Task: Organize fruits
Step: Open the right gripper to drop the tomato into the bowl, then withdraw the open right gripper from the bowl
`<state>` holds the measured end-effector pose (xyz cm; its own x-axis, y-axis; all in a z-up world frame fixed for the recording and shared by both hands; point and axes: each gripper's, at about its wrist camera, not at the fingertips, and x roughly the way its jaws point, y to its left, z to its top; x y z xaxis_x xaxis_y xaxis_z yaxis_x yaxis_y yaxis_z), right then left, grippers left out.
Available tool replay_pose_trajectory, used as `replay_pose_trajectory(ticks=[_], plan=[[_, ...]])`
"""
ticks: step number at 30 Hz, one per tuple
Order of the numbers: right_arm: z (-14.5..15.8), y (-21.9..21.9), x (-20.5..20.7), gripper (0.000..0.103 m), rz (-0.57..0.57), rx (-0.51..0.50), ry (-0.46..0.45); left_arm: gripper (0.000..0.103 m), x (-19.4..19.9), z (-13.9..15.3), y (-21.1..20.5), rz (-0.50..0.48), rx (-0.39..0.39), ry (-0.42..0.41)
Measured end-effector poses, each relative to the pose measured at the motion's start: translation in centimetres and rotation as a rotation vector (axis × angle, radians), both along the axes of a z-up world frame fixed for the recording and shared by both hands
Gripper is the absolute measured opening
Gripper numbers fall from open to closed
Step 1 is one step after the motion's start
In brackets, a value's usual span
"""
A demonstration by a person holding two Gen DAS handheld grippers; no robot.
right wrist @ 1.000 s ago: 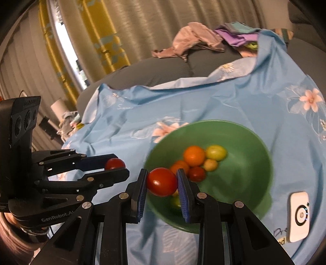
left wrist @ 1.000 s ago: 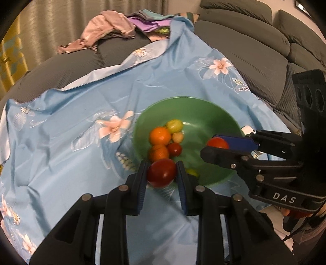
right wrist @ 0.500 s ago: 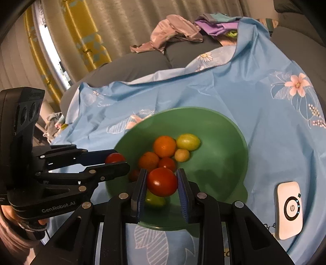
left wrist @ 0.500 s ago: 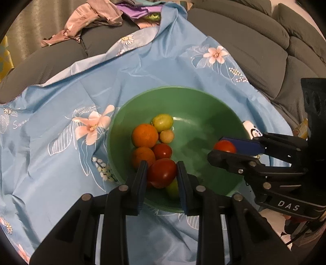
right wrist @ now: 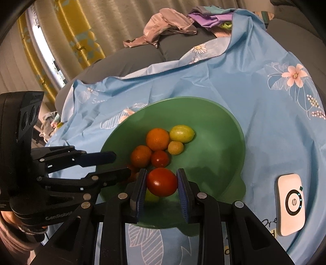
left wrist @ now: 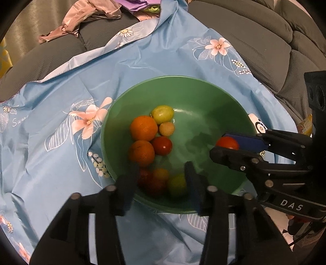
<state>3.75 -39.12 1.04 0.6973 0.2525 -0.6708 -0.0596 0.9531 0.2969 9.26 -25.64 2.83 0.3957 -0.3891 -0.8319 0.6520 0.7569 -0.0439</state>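
Note:
A green bowl (left wrist: pixel 214 95) sits on a blue flowered cloth and holds two oranges (left wrist: pixel 143 128), a small red tomato (left wrist: pixel 162 145), a yellow-green fruit (left wrist: pixel 162 114) and a small tan fruit. My left gripper (left wrist: pixel 162 183) is open over the bowl's near rim; a red tomato (left wrist: pixel 154 184) and other small fruits lie blurred between its fingers. My right gripper (right wrist: pixel 162 183) is shut on a red tomato (right wrist: pixel 162 182) above the bowl (right wrist: pixel 224 130). It also shows in the left wrist view (left wrist: pixel 224 144).
The blue cloth (left wrist: pixel 61 114) covers a grey sofa (left wrist: pixel 264 40). Crumpled clothes (left wrist: pixel 91 14) lie at the back. A white HP device (right wrist: pixel 290 203) lies on the cloth right of the bowl.
My left gripper moved in over the bowl, opened, and let its red tomato drop among the fruits. My right gripper moved over the bowl, still holding its tomato.

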Motion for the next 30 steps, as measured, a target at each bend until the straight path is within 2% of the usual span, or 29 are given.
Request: replay_pose_trajectory(ticks=[6,9,13,17,19,22,23,28,30], plan=[[0.2,0.0,-0.1,0.031,-0.003,-0.003,-0.004,0.051,-0.1,0.2,0.5,0.017,-0.001,-0.003],[0.4,0.0,-0.3,0.031,-0.008,-0.008,-0.006,0.056,-0.4,0.5,0.7,0.022,-0.002,-0.012],[0.9,0.1,-0.5,0.031,-0.014,-0.011,-0.006,0.074,-1.0,1.2,1.0,0.041,0.006,-0.036],[1.6,0.4,-1.0,0.038,-0.028,-0.038,-0.009,0.081,-1.5,2.1,1.6,0.076,0.004,-0.046],[2.0,0.4,-1.1,0.038,-0.036,-0.052,-0.004,0.093,-1.7,2.6,2.0,0.097,0.004,-0.053],[2.6,0.4,-1.3,0.049,-0.060,-0.084,0.011,0.102,-2.2,3.7,2.6,0.130,0.000,-0.087],[2.8,0.4,-1.3,0.052,-0.068,-0.093,0.016,0.102,-2.4,4.1,2.8,0.140,0.000,-0.095],[4.1,0.2,-1.6,0.053,-0.100,-0.141,0.041,0.102,-2.8,5.7,3.6,0.198,0.012,-0.124],[4.7,0.0,-1.8,0.053,-0.097,-0.129,0.047,0.102,-2.8,6.3,3.7,0.212,0.017,-0.130]])
